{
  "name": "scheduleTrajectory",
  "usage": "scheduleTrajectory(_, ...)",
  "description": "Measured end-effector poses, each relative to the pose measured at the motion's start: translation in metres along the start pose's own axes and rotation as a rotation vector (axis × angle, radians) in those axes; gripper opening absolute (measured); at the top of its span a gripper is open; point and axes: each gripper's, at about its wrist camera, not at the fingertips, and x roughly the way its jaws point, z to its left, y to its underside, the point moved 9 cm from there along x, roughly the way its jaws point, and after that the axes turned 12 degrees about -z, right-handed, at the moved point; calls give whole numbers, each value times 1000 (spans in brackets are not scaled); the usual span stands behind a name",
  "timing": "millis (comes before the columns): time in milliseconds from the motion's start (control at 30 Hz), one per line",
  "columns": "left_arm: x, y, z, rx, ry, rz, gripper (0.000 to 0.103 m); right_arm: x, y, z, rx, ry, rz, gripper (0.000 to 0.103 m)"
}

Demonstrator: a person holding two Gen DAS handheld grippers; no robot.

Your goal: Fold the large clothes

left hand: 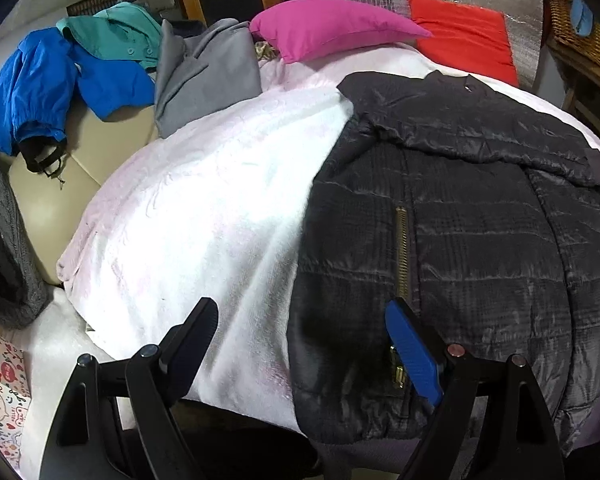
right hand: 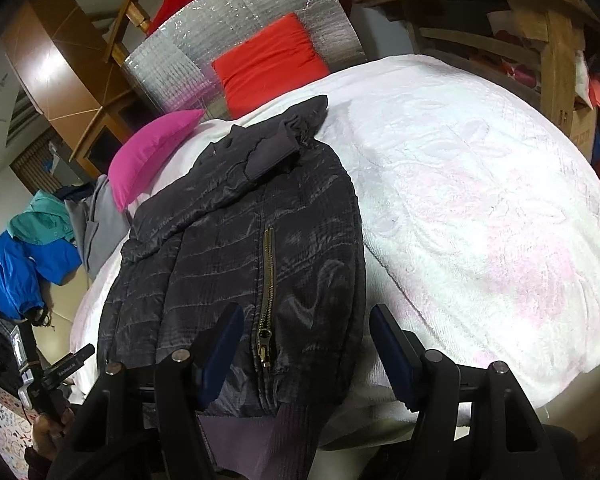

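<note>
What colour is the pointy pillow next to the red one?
Bright pink pillow, clearest in the left wrist view.

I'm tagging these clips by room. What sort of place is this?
Probably a bedroom: a bed under a white blanket, pink pillow at its head, and clothes piled beside it, like the blue jacket.

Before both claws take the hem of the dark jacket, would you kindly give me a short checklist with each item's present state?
1. Left claw open, nothing held: ok.
2. Right claw open, nothing held: ok.
3. Dark jacket lies flat on the white blanket: ok.
4. Sleeve folded across the jacket's body: ok.
5. Hem at the near edge, between the claws: ok.
6. Second sleeve tucked in: cannot tell.
</note>
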Motion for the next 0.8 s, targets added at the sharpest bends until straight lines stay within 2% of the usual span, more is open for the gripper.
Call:
scheduleTrajectory(100,5,2,3,-18,10,37,86,4,-1,-4,-4,17,12,69)
scheduleTrajectory(200,3,2,5,-16,0,26,86,9,1,-11,13,37,33,69)
scheduleTrajectory(467,-31,-28,6,0,-16,-120,86,3,-3,-13,19,14,-4,69)
scheduleTrajectory(800,-69,-56,5,-10,-3,-225,86,5,-1,-1,-9,7,-6,69)
